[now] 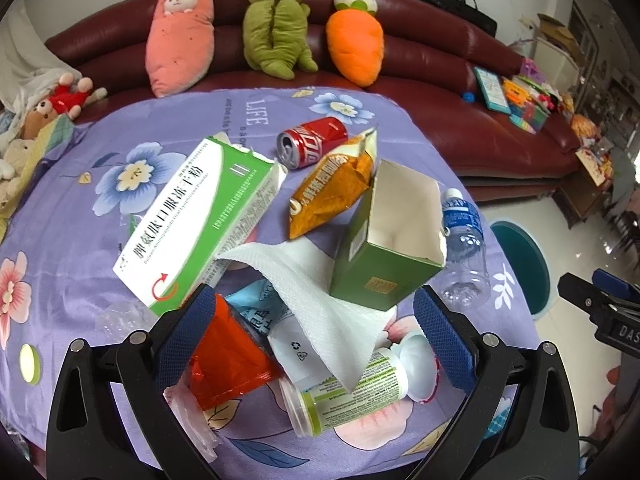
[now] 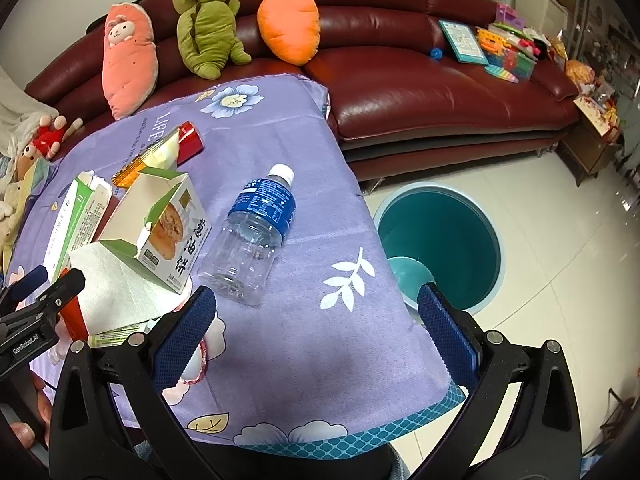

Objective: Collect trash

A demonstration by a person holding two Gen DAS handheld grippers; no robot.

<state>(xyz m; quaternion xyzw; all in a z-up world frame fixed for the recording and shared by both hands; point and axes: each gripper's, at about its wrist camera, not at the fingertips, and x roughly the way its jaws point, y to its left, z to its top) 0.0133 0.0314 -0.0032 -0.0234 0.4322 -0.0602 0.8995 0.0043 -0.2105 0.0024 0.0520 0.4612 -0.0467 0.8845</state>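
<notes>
Trash lies on a purple flowered tablecloth (image 1: 60, 216). In the left wrist view I see a green-white medicine box (image 1: 196, 220), a red cola can (image 1: 312, 142), an orange snack bag (image 1: 332, 188), an open green carton (image 1: 388, 240), a white paper towel (image 1: 320, 304), a red wrapper (image 1: 228, 360), a green-labelled jar (image 1: 348, 392) and a clear water bottle (image 1: 464, 248). My left gripper (image 1: 316, 336) is open above the towel and wrappers. My right gripper (image 2: 318, 336) is open over the cloth, near the bottle (image 2: 256, 232) and carton (image 2: 160, 224). A teal bin (image 2: 440, 236) stands on the floor to the right.
A dark red sofa (image 2: 420, 80) behind the table holds a pink plush (image 2: 126, 60), a green plush (image 2: 204, 20), a carrot plush (image 2: 290, 24) and toys (image 2: 508, 48). The table edge (image 2: 360, 432) is close below my right gripper. White tiled floor (image 2: 560, 280) lies at right.
</notes>
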